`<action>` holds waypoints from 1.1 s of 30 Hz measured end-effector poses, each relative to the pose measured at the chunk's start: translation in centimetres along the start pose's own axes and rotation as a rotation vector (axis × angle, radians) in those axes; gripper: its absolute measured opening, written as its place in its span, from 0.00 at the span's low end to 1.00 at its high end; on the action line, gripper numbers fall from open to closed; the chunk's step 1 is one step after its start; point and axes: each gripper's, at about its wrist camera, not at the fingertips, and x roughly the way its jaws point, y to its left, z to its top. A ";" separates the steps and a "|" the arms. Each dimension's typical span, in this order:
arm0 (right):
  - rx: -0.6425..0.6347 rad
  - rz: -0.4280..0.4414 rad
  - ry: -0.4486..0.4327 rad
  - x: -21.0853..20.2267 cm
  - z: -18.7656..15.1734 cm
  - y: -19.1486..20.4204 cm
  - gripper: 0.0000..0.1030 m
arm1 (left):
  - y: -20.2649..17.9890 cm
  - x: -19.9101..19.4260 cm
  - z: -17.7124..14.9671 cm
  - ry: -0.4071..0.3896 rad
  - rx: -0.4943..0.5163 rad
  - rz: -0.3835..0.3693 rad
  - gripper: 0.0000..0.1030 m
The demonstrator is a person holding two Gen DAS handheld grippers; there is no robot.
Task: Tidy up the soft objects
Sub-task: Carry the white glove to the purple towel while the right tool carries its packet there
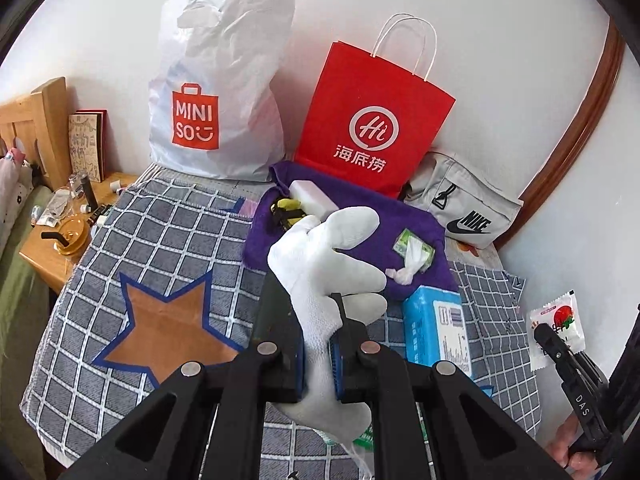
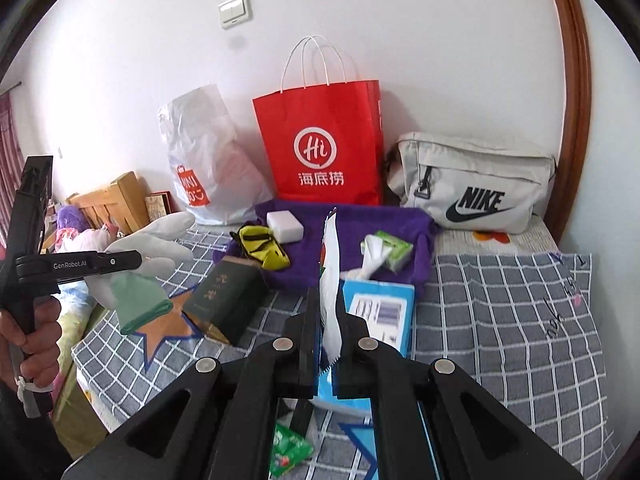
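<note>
My left gripper point(image 1: 308, 294) is shut on a white knitted glove point(image 1: 324, 256), held up over the checked blanket point(image 1: 168, 232). In the right wrist view the glove point(image 2: 160, 236) shows a green cuff in the left gripper point(image 2: 136, 259). My right gripper point(image 2: 330, 302) is shut on a thin white sachet point(image 2: 331, 264), seen edge-on. From the left wrist view this sachet point(image 1: 560, 316) bears a strawberry print. A purple towel point(image 2: 360, 220) behind holds a white sponge block point(image 2: 285, 226), a yellow-black pouch point(image 2: 264, 246) and a green tissue pack point(image 2: 390, 250).
A white Miniso bag point(image 1: 216, 92), a red paper bag point(image 1: 368, 112) and a grey Nike bag point(image 2: 476, 184) line the wall. A blue tissue pack point(image 2: 380, 312) and a dark green box point(image 2: 226, 292) lie on the blanket. A cluttered wooden nightstand point(image 1: 44, 256) stands left.
</note>
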 end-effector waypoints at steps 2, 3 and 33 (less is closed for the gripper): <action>0.001 0.001 -0.004 0.6 0.7 -0.2 0.04 | -0.4 0.4 0.8 -0.006 0.006 0.003 0.10; 0.002 0.004 -0.006 0.9 1.1 -0.3 0.04 | -0.5 0.6 1.1 -0.007 0.008 0.004 0.10; 0.035 0.016 0.041 13.5 6.8 -4.1 0.04 | -1.3 11.5 8.0 0.043 -0.045 0.021 0.10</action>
